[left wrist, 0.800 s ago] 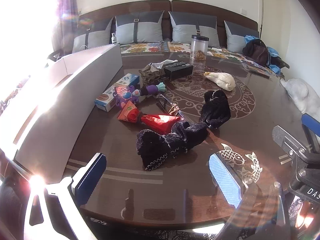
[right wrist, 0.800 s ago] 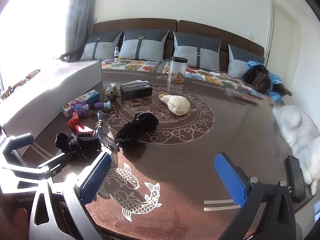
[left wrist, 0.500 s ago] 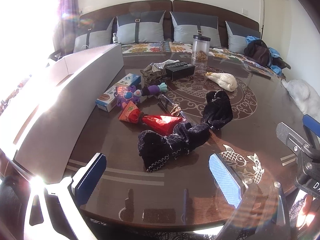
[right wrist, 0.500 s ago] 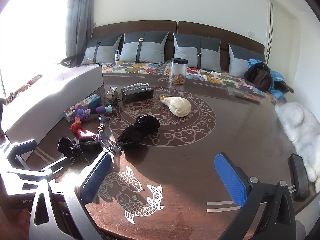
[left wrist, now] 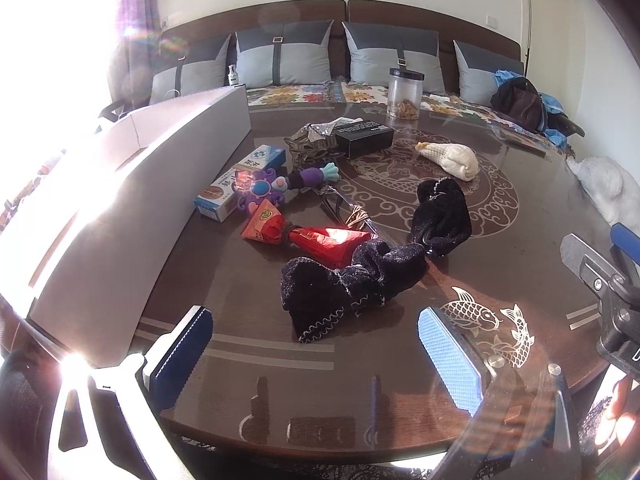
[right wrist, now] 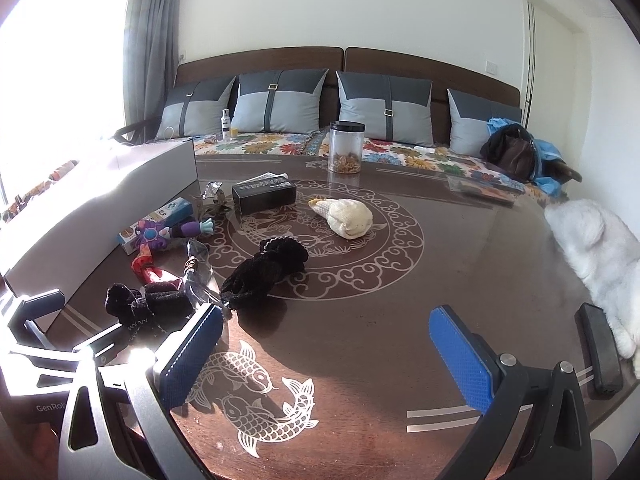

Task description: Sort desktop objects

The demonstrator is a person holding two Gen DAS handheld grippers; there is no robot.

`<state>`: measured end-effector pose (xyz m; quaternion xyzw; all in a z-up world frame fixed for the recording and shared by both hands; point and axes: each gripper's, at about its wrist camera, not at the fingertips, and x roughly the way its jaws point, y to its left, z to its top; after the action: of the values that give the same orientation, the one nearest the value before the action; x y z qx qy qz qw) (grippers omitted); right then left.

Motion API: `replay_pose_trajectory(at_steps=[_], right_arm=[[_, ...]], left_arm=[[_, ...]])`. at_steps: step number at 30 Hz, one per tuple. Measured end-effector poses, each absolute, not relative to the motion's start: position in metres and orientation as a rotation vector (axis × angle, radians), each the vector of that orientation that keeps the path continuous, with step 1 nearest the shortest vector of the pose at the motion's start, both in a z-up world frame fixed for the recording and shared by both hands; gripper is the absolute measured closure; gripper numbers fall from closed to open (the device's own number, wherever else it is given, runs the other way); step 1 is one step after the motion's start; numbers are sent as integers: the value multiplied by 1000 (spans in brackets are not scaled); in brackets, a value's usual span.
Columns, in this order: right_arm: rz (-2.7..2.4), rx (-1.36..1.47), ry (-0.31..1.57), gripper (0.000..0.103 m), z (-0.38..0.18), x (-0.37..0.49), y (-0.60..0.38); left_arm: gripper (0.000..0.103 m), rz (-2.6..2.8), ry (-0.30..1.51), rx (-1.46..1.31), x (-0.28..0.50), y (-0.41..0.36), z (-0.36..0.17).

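Note:
Loose objects lie on a round dark table point(left wrist: 400, 392): a near black sock point(left wrist: 344, 284), a second black sock point(left wrist: 442, 216), a red packet point(left wrist: 312, 236), a purple toy point(left wrist: 272, 188), a toothpaste box point(left wrist: 236, 180), a black box point(left wrist: 364, 136), a cream corn toy point(left wrist: 450, 156) and glasses point(left wrist: 344, 208). My left gripper point(left wrist: 316, 352) is open and empty, just short of the near sock. My right gripper point(right wrist: 332, 352) is open and empty over the fish inlay point(right wrist: 260, 396), right of the socks point(right wrist: 264, 272).
A long white box point(left wrist: 120, 200) lies along the table's left side. A clear jar point(right wrist: 346, 148) stands at the far edge. A white cat point(right wrist: 592, 248) and a black remote point(right wrist: 600, 348) are at the right rim. A sofa with cushions point(right wrist: 280, 104) is behind.
Both grippers have drawn slightly back and lifted a little; the objects have not moved. Both stay open and empty.

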<state>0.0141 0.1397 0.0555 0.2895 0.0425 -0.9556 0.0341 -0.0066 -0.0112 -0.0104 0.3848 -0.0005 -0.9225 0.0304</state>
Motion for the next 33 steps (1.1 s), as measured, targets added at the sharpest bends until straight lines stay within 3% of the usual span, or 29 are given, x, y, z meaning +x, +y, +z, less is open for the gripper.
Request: replay_pose_trajectory(at_steps=[7, 13, 22, 33], right_arm=[[-2931, 870, 136, 0, 58, 17, 138], [-2963, 646, 110, 0, 72, 31, 141], [-2923, 653, 85, 0, 73, 30, 140], [-2870, 567, 264, 0, 78, 45, 125]], left_arm=[[0, -2839, -7, 1184, -6, -13, -11], [0, -2836, -2, 1185, -7, -13, -12], [0, -2835, -7, 1182, -7, -12, -12], [0, -2841, -10, 1176, -6, -11, -12]])
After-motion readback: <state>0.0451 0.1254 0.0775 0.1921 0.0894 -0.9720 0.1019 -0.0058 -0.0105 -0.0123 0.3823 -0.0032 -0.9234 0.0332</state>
